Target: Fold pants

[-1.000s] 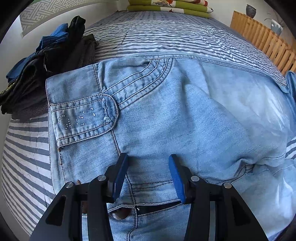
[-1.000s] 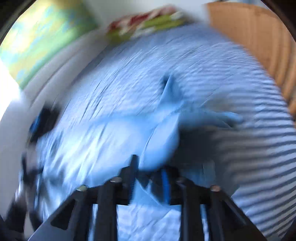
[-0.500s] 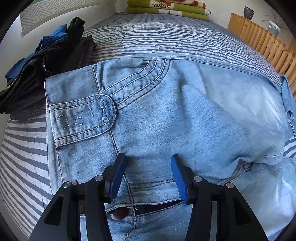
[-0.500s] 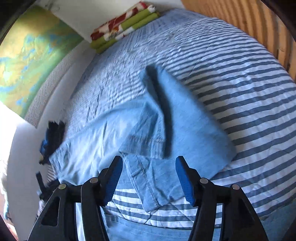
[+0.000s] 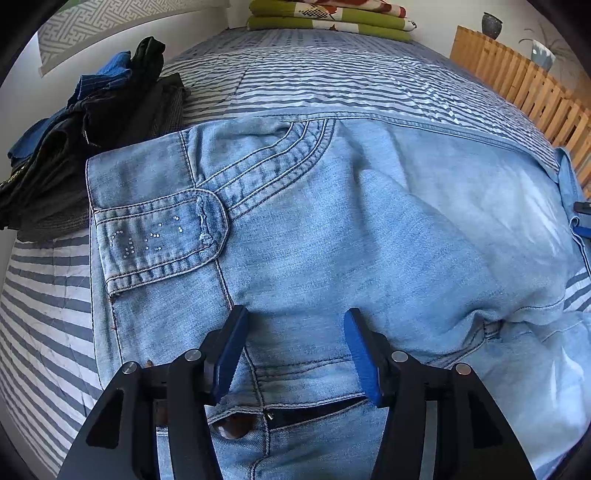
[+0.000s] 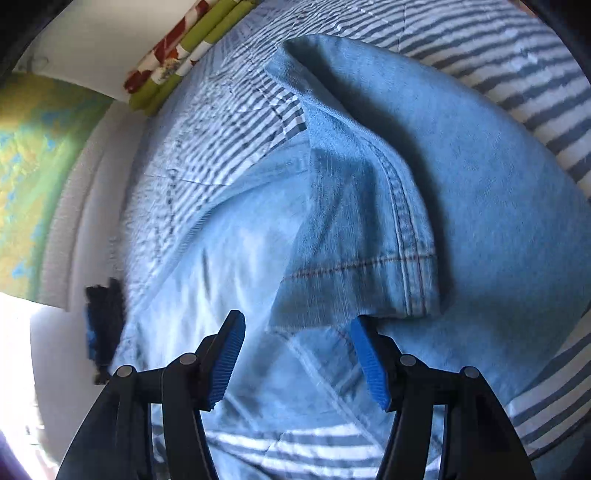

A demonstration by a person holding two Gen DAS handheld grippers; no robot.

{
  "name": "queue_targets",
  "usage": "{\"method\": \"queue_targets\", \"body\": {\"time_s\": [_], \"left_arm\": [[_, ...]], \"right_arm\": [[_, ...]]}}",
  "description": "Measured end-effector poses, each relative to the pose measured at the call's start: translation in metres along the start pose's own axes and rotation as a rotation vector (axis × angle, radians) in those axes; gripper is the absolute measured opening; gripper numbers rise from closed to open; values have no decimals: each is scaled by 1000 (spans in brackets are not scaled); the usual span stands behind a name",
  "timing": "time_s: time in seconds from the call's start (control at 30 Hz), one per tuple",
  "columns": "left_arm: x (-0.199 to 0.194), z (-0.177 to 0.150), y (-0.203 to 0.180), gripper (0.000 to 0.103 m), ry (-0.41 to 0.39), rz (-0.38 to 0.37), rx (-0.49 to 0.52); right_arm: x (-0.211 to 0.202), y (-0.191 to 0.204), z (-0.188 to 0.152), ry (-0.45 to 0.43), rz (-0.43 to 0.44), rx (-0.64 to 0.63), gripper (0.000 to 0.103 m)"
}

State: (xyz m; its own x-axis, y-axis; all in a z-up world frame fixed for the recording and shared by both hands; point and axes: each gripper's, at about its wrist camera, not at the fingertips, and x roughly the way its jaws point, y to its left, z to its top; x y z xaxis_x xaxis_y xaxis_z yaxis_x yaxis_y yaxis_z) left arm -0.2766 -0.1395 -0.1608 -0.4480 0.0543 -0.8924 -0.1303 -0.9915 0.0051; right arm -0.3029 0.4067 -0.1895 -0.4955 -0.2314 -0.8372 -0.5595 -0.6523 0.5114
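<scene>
From the left wrist camera, the light blue denim pants [image 5: 332,229] lie spread across the grey-and-white striped bedspread [image 5: 332,81], waistband end toward the camera, with a stitched back pocket flap set with small studs [image 5: 162,236] on the left. A heap of dark folded clothes [image 5: 85,129] sits just beside the pants' left edge. Striped cover lies bare beyond the far edge up to the green and red folded blankets [image 5: 328,18] at the wall; a slatted wooden rail [image 5: 524,85] borders the right side. The left gripper [image 5: 293,343] points forward low over the waistband, its blue-padded jaws wide apart with nothing between them.

From the right wrist camera, somewhat blurred, a hemmed pant leg [image 6: 388,229] is doubled back over the rest of the denim, its stitched hem edge nearest the camera. Striped bedspread [image 6: 517,74] shows open to the right and at the far side. The right gripper [image 6: 295,354] is just short of that hem, tilted downward, jaws spread wide and empty.
</scene>
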Motion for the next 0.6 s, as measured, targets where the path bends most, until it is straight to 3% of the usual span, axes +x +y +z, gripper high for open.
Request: {"method": "queue_targets", "body": {"time_s": [0.07, 0.1, 0.2, 0.23, 0.27, 0.3, 0.33, 0.37, 0.4, 0.43, 0.5, 0.6], "left_arm": [[0, 0, 0, 58, 2, -1, 0], [1, 0, 0, 58, 3, -2, 1], [1, -1, -1, 58, 4, -1, 2], [2, 0, -1, 58, 3, 2, 5], [1, -1, -2, 58, 2, 4, 7], [0, -2, -3, 58, 2, 3, 6], [0, -2, -3, 58, 3, 0, 4], [0, -2, -3, 59, 3, -2, -1], [0, -2, -4, 59, 2, 0, -4], [0, -3, -5, 59, 2, 5, -6], [0, 0, -5, 60, 6, 10, -4], [-3, 1, -6, 60, 25, 7, 7]], "right_arm": [[-4, 7, 2, -29, -134, -93, 16], [-8, 11, 2, -39, -185, -150, 8], [-41, 17, 8, -91, -331, -332, 4], [-58, 20, 12, -130, -431, -428, 4], [-71, 23, 19, -170, -552, -523, 4], [-82, 24, 30, -222, -731, -626, 4], [-88, 16, 52, -284, -963, -690, 5], [-94, 3, 79, -320, -1134, -678, 9], [-103, -15, 111, -321, -1220, -599, 12], [-118, -34, 141, -299, -1215, -475, 16], [-144, -56, 169, -295, -1106, -330, 19], [-160, -68, 166, -331, -1022, -288, 46]]}}
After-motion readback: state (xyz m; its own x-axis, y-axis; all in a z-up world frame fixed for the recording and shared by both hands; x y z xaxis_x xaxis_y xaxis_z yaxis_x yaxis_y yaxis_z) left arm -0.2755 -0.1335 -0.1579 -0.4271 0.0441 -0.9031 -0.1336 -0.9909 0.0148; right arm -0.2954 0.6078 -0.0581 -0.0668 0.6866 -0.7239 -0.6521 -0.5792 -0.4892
